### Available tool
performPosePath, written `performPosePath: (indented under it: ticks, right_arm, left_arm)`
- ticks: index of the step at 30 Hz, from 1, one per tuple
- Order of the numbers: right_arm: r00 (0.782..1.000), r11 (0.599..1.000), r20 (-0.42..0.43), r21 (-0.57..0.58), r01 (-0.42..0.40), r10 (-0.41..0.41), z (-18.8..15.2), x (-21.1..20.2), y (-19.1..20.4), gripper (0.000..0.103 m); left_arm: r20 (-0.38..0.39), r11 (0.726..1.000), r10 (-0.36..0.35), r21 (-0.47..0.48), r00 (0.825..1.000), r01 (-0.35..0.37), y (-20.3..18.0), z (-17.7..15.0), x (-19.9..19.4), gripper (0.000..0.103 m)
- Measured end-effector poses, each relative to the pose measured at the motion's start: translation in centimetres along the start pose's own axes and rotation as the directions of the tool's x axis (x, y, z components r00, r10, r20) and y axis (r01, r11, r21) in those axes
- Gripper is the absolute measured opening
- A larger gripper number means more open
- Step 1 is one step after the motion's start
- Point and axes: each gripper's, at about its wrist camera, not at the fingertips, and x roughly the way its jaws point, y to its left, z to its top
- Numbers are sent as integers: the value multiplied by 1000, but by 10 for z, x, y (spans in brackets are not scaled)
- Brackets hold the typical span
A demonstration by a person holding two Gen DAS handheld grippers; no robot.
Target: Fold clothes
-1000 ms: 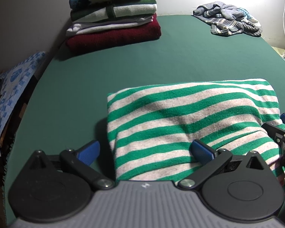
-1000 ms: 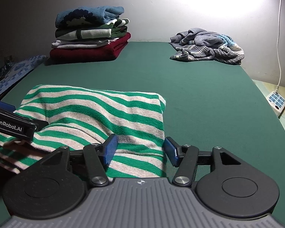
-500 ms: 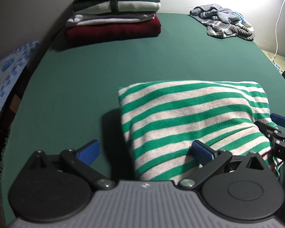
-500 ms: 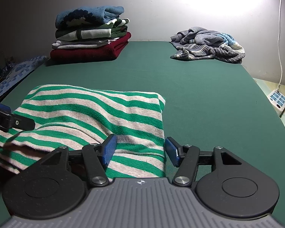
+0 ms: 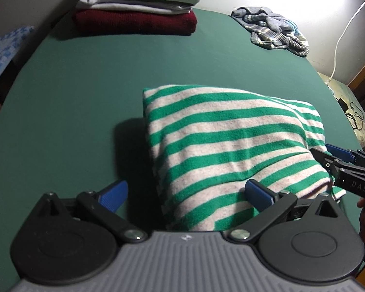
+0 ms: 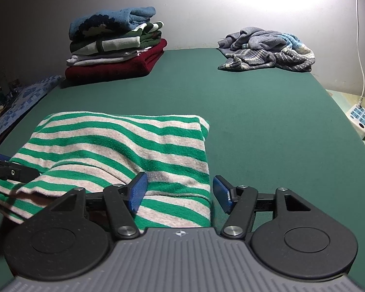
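A folded green-and-white striped sweater (image 5: pixel 231 146) lies on the green table (image 5: pixel 73 97); it also shows in the right wrist view (image 6: pixel 124 150). My left gripper (image 5: pixel 186 194) is open, straddling the sweater's near left corner, its right finger resting on the fabric. My right gripper (image 6: pixel 180 192) is open over the sweater's near right edge, left finger on the cloth. The right gripper also shows at the sweater's right side in the left wrist view (image 5: pixel 328 155). The left gripper's tip shows at the left edge of the right wrist view (image 6: pixel 2 168).
A stack of folded clothes (image 6: pixel 114 46) stands at the table's far left, also in the left wrist view (image 5: pixel 138 7). A heap of unfolded grey-blue clothes (image 6: pixel 267 48) lies at the far right. A power strip (image 6: pixel 360 116) and cable lie off the table's right edge.
The left gripper has swung so the sweater sits further right and the stack nearer in its view. The right gripper has barely moved. Both stay open.
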Motion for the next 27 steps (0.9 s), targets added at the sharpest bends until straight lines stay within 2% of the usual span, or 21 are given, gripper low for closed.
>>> performPosePath:
  ticks: [4,8,15,21,27]
  right_arm:
    - [1000,1000,-7,-12,-2,2,-1,-2,2,63]
    - [1000,1000,-21,-19,-18,18,-3,-6,0,63]
    - [993,984,-73,153,-86,98,-3,5,-21,68]
    - [989,978,-76,178,-112,127,-4,7,-23,68]
    - [984,968,-62,200,-153,168,-5,8,-24,61]
  left_arm:
    - [-18,1000,-29,4,999,29,6,-2,1,102]
    - [-22,997,-60,47,998,61,8,-3,-1,102]
    - [-48,993,-114,36,992,116,15,-2,9,102]
    - [-24,989,-129,72,991,130,12,-6,8,102]
    - [-2,984,-152,89,988,152,10,-8,9,102]
